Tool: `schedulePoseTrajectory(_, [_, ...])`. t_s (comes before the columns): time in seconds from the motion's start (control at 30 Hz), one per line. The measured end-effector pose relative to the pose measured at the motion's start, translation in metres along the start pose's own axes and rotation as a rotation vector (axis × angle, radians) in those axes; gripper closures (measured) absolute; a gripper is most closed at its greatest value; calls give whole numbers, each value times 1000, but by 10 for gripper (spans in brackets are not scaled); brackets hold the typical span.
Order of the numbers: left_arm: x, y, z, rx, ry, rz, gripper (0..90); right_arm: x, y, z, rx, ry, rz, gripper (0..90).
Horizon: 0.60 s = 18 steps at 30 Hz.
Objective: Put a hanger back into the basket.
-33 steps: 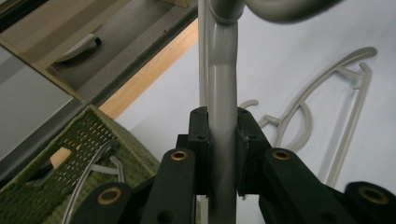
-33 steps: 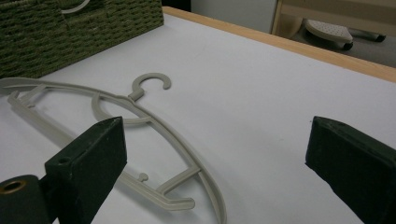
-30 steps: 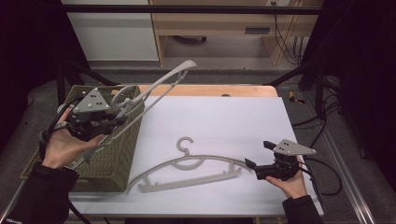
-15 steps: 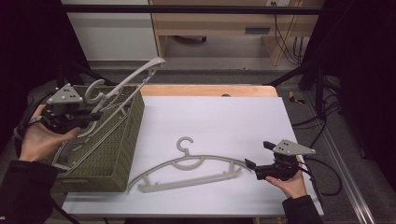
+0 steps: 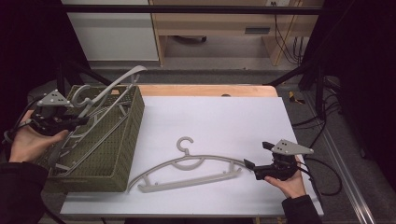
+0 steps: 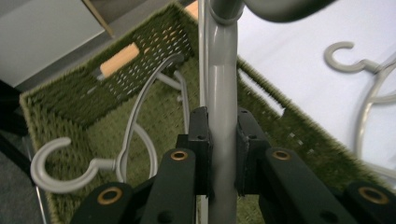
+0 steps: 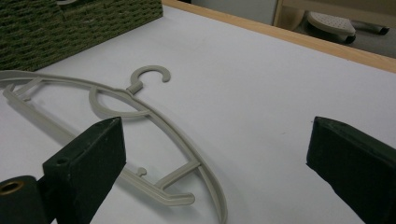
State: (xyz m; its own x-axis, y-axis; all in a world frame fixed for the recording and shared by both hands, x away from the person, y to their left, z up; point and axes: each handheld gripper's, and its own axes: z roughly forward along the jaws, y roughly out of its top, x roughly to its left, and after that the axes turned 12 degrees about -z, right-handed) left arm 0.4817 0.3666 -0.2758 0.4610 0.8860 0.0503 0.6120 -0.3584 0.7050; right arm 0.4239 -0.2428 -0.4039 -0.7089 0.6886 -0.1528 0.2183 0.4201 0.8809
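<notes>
A grey plastic hanger (image 5: 117, 81) slants into the green woven basket (image 5: 122, 154) at the table's left. My left gripper (image 5: 82, 121) is shut on its bar (image 6: 219, 116), seen close in the left gripper view, where the left gripper (image 6: 219, 128) clamps it from both sides. A second grey hanger (image 6: 128, 121) lies inside the basket (image 6: 65, 93), hook toward the near corner. A third hanger (image 5: 189, 166) lies flat on the white tabletop (image 5: 219, 121). My right gripper (image 5: 256, 156) rests open just right of that hanger's end; in the right gripper view the right gripper (image 7: 217, 158) frames the hanger (image 7: 140, 105).
The table's wooden far edge (image 5: 205, 90) runs behind the white surface. Cables (image 5: 322, 163) trail off the right side beside black frame struts (image 5: 303, 70). A cabinet and wooden shelving (image 5: 210, 28) stand beyond the table. Open white surface lies between the basket and my right gripper.
My left gripper has moved left and lower with its hanger, bringing the hanger's lower end down into the basket. The right gripper and the hanger on the table have stayed put.
</notes>
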Motion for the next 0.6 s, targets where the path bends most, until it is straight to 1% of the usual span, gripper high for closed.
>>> schedulePoseTrajectory(0.07, [6,-4,3,13,12,-14,793,0,0,0,2,1,-1,51])
schedulePoseTrajectory(0.2, [14,-12,8,29,17,-41,794,0,0,0,3,4,-4,51])
schedulePoseTrajectory(0.47, [20,-25,17,73,35,-51,794,0,0,1,6,5,-3,51])
schedulePoseTrajectory(0.6, [25,-31,22,89,41,-69,793,1,0,1,7,8,0,51])
